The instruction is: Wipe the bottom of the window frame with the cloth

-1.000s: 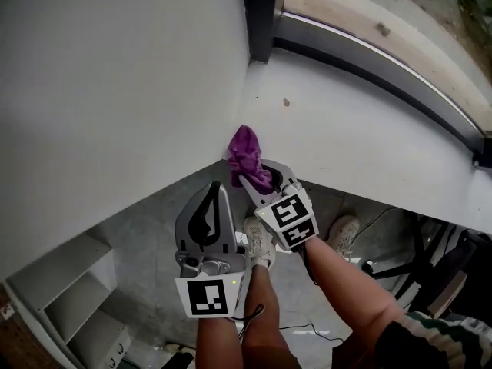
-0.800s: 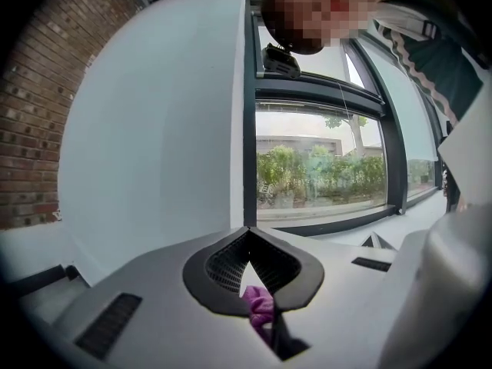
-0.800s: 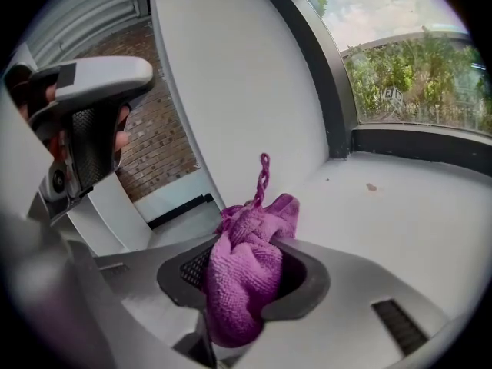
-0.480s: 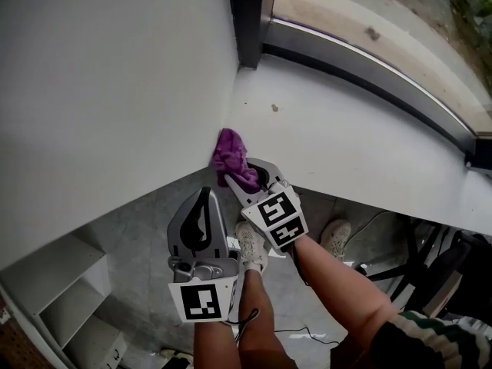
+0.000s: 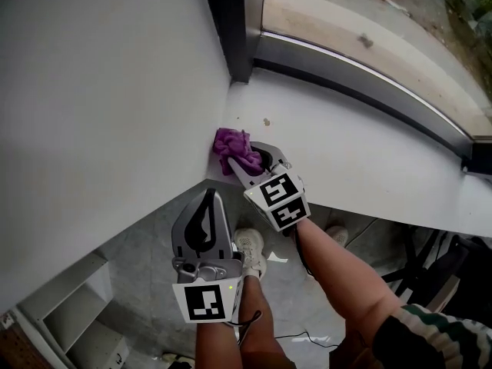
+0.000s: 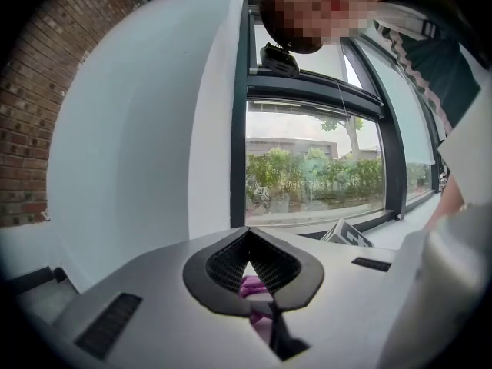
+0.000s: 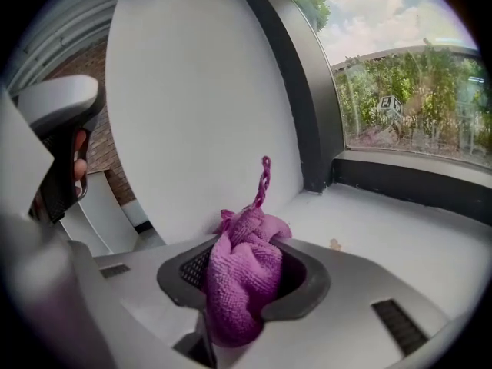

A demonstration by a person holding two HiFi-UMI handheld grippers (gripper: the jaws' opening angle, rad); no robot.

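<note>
My right gripper (image 5: 247, 162) has its fingers clamped on the purple cloth (image 5: 233, 149). In the right gripper view the cloth (image 7: 240, 279) is bunched thick between the two dark pads and bulges out in front of them, and a thin twisted loop (image 7: 264, 177) stands up from the bunch. From the head view the cloth sits on the white sill (image 5: 369, 141) at its left end, near the sill's front edge and right up against the white wall (image 5: 100, 91); I can't tell whether it actually touches the wall. The dark bottom rail of the window frame (image 5: 346, 74) runs along the far side of the sill, well apart from the cloth, and meets the dark upright post (image 5: 229, 29) in the corner. A small brownish speck (image 5: 267, 121) lies on the sill between the cloth and that rail.

My left gripper (image 5: 206, 204) hangs lower, out past the sill's edge and over the floor, pointing up towards the cloth. In the left gripper view its fingers (image 6: 270, 261) meet at the tips and grip nothing; a bit of purple shows through the narrow gap behind the tips. Below, I see a shoe (image 5: 250, 248) on the grey floor and a white shelf unit (image 5: 65, 310) to the left.
</note>
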